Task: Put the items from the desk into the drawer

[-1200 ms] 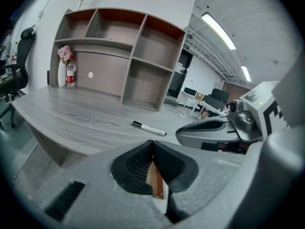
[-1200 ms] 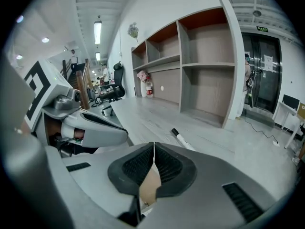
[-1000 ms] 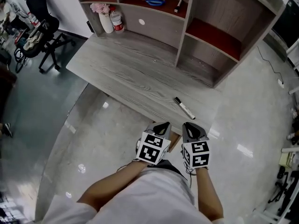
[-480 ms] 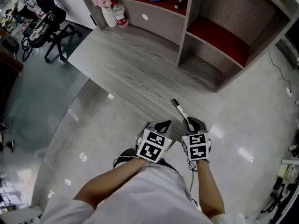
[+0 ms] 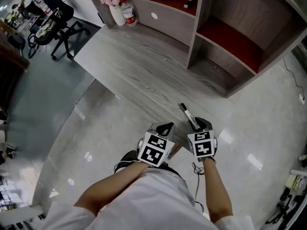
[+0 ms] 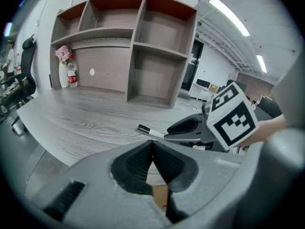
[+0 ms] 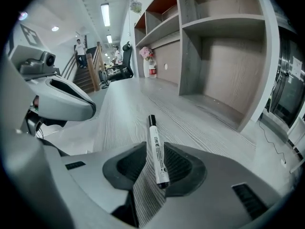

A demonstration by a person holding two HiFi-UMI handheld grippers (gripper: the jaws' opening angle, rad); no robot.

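From the head view, the person stands at the near corner of the grey desk (image 5: 139, 71) with both tools held low and close together. The marker (image 5: 188, 115), the only loose item I can see on the desktop, lies near that edge, its black cap pointing away towards the shelf unit (image 5: 230, 42). The right gripper (image 5: 200, 124) sits right at the marker's near end, lined up along it, which looks like the approach for a pickup. The left gripper (image 5: 166, 127) hangs just beside it over the desk edge, apparently waiting. A strip of brown wood shows under the edge between the two; I cannot tell whether that is the drawer.

In the left gripper view, its jaws are pressed together at the tips with nothing between them. It sits low at the edge, perhaps placed to deal with the drawer.

In the right gripper view, the jaws are spread and straddle the marker's near half. The pen rests flat on the desk, lying close against the right-hand pad, with a gap on the other side. It is not pinched yet. I judge that closing comes next, and such a round barrel could roll if squeezed off-centre.
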